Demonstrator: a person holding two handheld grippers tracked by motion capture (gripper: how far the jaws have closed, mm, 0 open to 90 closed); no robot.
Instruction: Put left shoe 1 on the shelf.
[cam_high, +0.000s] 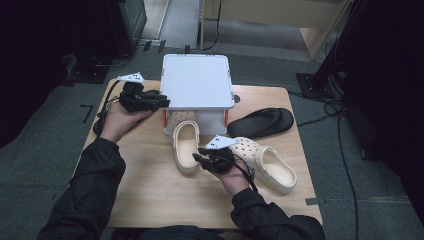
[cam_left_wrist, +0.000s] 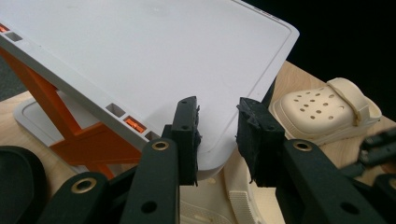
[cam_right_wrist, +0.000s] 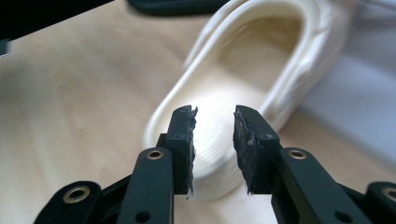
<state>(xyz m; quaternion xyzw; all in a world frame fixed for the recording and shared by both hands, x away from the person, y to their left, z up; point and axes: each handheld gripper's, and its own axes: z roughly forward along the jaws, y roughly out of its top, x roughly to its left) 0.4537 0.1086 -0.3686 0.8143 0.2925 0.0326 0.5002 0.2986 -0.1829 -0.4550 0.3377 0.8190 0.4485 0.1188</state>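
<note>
From the high view, the right gripper (cam_high: 200, 154) hovered at the heel of a cream clog (cam_high: 185, 146) lying on the desk (cam_high: 150, 185), toe under the white rack (cam_high: 197, 81); its mate (cam_high: 265, 162) lay just behind that gripper, a black shoe (cam_high: 261, 122) beyond. Nothing looked lifted yet, so the work seemed barely begun.

In the left gripper view, the left gripper (cam_left_wrist: 217, 133) stood spread, empty, before the rack's corner.

In the right gripper view, the right gripper (cam_right_wrist: 214, 144) stood parted, unpinched, the clog's heel rim (cam_right_wrist: 205, 184) just ahead.
</note>
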